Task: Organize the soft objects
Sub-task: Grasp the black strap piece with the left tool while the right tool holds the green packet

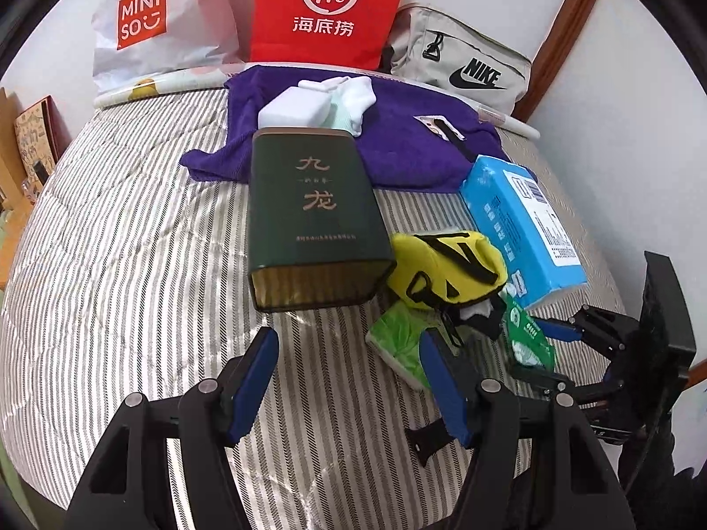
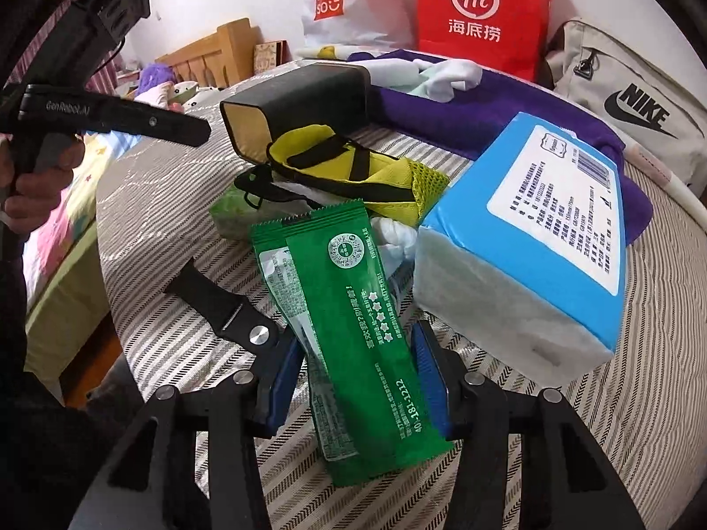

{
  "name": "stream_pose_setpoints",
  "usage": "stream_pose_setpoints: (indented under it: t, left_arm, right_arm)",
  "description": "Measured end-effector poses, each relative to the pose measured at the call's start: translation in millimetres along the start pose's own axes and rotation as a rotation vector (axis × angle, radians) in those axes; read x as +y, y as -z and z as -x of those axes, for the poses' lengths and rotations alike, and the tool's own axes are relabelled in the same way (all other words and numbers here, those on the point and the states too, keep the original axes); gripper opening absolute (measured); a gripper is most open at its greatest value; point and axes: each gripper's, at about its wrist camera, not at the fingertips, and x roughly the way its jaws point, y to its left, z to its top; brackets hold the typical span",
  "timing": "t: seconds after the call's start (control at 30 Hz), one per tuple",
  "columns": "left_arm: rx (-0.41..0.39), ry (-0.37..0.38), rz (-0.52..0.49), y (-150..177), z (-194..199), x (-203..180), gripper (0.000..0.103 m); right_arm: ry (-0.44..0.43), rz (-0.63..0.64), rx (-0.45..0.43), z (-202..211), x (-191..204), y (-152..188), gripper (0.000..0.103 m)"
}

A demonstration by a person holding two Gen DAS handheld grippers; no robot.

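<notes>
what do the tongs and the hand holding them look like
Both tongs are matte black plastic linkages with silver pivot rivets and blue ribbed finger pads: left tongs, right tongs. In the right wrist view the left unit's black bar carries grey "GenRobot.AI" lettering, a thin black cable runs above it, and a bare hand grips its handle beside a dark sleeve.

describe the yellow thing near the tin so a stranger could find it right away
On the striped bed, find the dark green tin lying on its side. Against its open end sits the yellow pouch, the only yellow item there, crossed by black straps.
</notes>
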Motion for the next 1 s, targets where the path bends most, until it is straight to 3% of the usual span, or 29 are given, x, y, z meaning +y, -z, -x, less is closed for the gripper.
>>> stream_pose_setpoints:
  t: [0.2,0.53,1.0]
  left_arm:
    - [0.002,0.011,-0.034,10,3,-11,0.064]
    - [0.036,0.043,-0.178,50,-9,-39,0.064]
    - [0.037,0.109,-0.403,74,-30,-70,0.064]
  right_arm:
    - [0.005,-0.042,-0.061,27,1,2,0.048]
    - [0.073,-0.124,-0.111,61,2,17,0.048]
    - [0.114,-0.225,-0.126,71,-12,38,0.048]
